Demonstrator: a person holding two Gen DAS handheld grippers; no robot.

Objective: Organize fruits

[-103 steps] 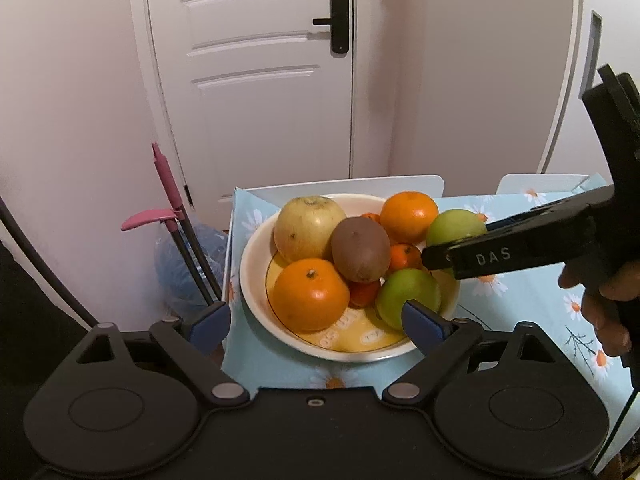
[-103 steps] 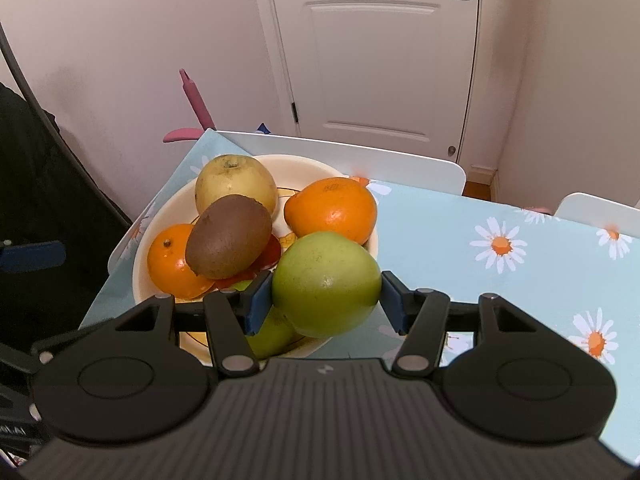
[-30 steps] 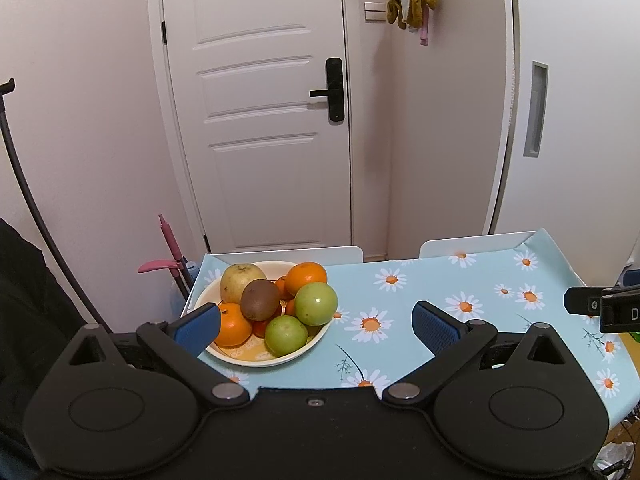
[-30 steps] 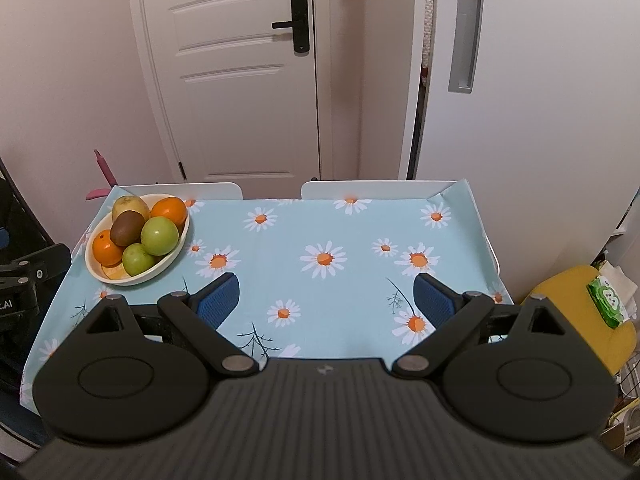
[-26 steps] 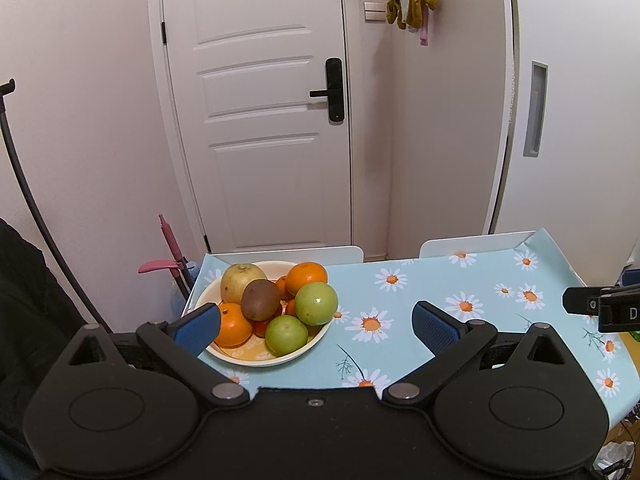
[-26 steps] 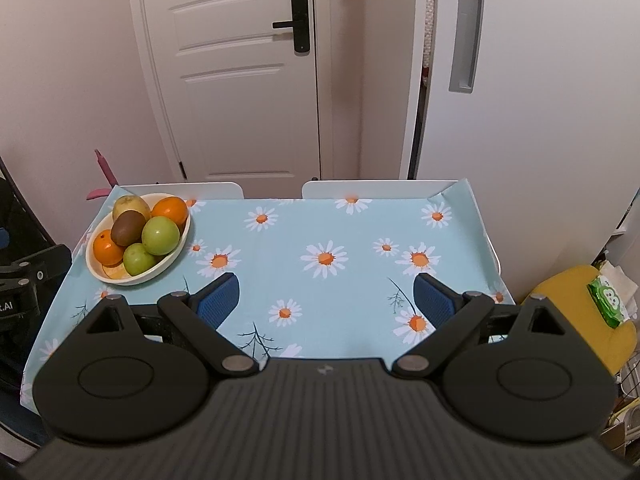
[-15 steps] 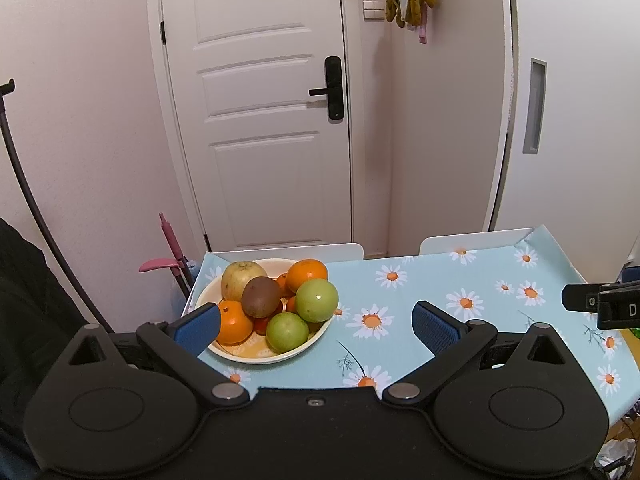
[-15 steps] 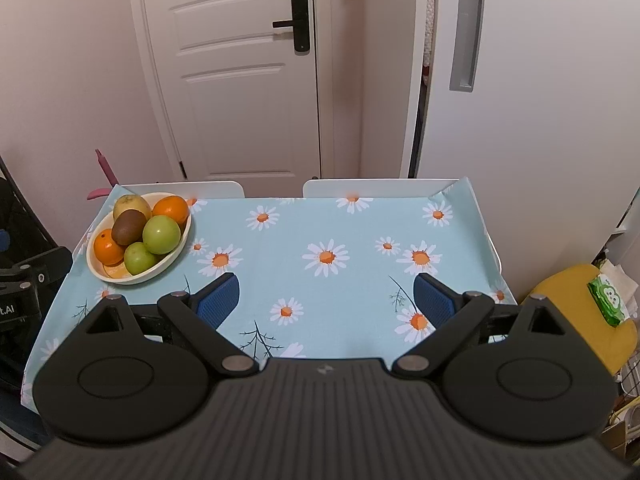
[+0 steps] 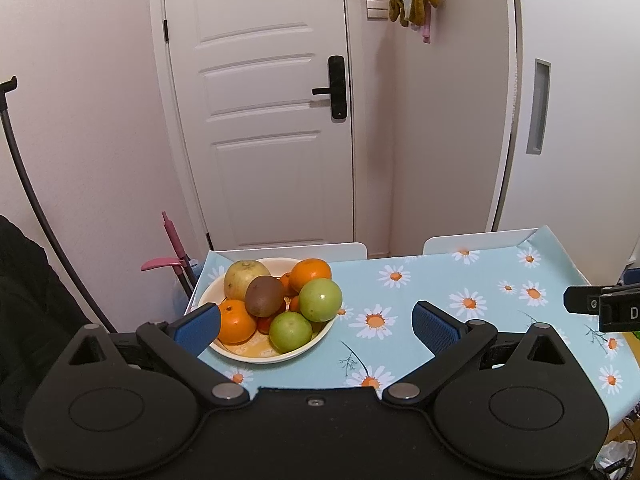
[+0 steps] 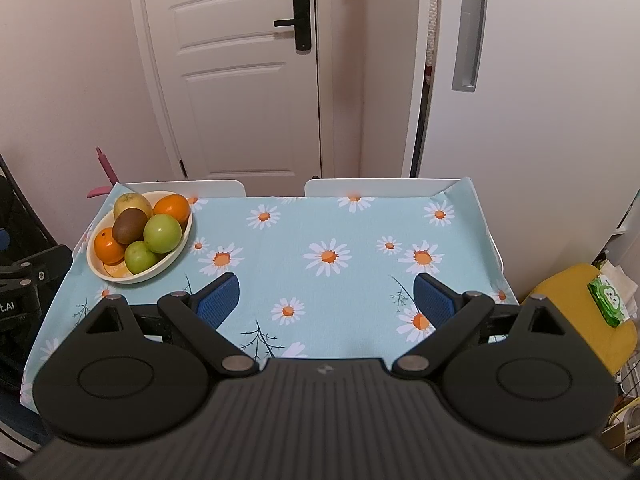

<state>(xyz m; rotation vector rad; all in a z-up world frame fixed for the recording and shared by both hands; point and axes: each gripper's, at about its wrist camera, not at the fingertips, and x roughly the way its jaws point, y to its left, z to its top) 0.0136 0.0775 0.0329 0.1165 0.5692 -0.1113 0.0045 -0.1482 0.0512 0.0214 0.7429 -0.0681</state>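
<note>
Fruit all sits in the cream bowl point(image 10: 168, 266) at the far left corner of the table point(image 10: 360, 236): two green apples point(image 10: 162, 234), two oranges point(image 10: 172, 208), a kiwi point(image 10: 129, 220), a pear point(image 10: 127, 202). 3.4 s ago my right gripper point(image 10: 326, 300) clamped one green apple over the bowl; now its fingers are apart and empty, well back from the bowl. Left gripper point(image 9: 316, 322) fingers apart, empty, also pulled back since then. Little change over the last second.
</note>
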